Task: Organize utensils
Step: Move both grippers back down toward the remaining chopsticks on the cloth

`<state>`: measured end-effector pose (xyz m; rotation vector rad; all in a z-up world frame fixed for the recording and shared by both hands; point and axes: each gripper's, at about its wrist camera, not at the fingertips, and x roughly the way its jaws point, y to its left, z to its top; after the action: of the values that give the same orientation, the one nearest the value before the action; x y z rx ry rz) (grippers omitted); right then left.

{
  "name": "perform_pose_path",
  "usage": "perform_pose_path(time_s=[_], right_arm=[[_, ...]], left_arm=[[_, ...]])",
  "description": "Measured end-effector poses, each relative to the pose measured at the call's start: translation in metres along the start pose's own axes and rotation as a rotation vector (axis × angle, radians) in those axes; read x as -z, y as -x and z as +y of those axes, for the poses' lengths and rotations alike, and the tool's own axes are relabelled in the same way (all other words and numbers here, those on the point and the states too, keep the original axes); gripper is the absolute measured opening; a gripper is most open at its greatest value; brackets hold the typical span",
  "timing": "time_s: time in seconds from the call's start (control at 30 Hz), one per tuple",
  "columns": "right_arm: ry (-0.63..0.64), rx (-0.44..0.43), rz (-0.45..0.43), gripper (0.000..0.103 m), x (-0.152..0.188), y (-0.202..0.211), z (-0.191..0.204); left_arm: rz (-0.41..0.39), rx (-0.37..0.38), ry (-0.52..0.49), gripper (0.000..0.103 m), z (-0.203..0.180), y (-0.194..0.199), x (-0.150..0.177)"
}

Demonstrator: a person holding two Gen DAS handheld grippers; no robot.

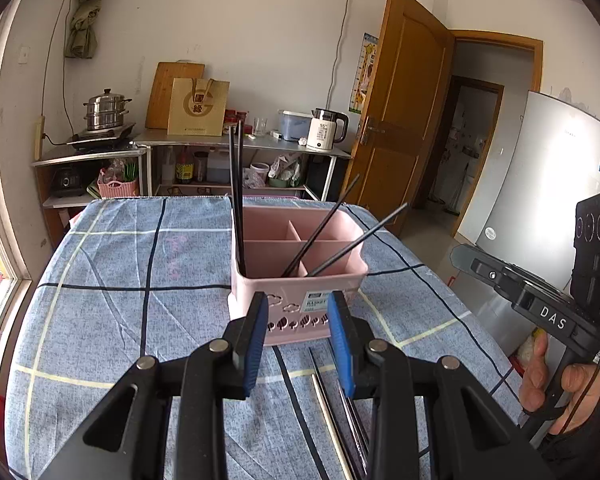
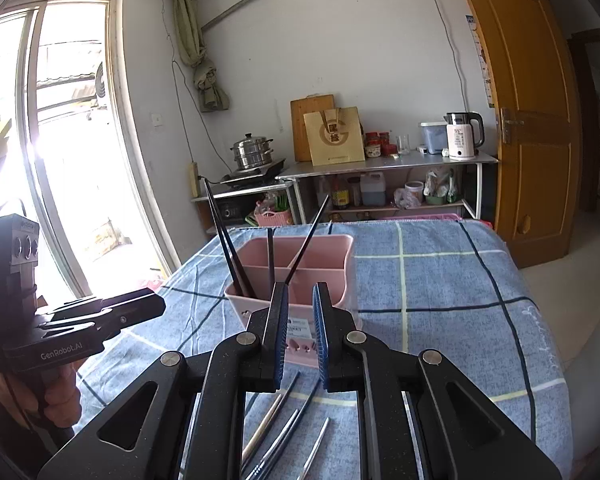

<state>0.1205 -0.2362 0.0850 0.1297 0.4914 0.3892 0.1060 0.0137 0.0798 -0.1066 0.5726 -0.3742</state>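
A pink divided utensil basket (image 1: pixel 300 276) stands on the blue checked tablecloth (image 1: pixel 140 280); it also shows in the right wrist view (image 2: pixel 300 268). Several black chopsticks (image 1: pixel 236 192) lean in its compartments, also visible in the right wrist view (image 2: pixel 228 240). More chopsticks (image 2: pixel 284 428) lie loose on the cloth in front of the basket, seen too in the left wrist view (image 1: pixel 336 412). My left gripper (image 1: pixel 300 320) is open and empty, just before the basket's front wall. My right gripper (image 2: pixel 300 312) is open and empty, above the loose chopsticks.
The table's far edge faces a metal shelf (image 1: pixel 244 144) with a kettle (image 1: pixel 326 130), a paper bag and a steamer pot (image 1: pixel 104 110). A wooden door (image 1: pixel 400 108) and a fridge (image 1: pixel 540 184) stand to the right. A window (image 2: pixel 60 140) is on the left.
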Motion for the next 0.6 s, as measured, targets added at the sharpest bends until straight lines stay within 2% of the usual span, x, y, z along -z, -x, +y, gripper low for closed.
perform_pose_path(time_s=[0.23, 0.6], right_arm=[[-0.054, -0.001, 0.116, 0.013, 0.028, -0.022, -0.011], [-0.093, -0.007, 0.319, 0.013, 0.068, -0.073, -0.014]], left_arm=[[0.085, 0.010, 0.018, 0.032, 0.000, -0.021, 0.027], [0.183, 0.006, 0.043, 0.032, 0.007, -0.051, 0.045]])
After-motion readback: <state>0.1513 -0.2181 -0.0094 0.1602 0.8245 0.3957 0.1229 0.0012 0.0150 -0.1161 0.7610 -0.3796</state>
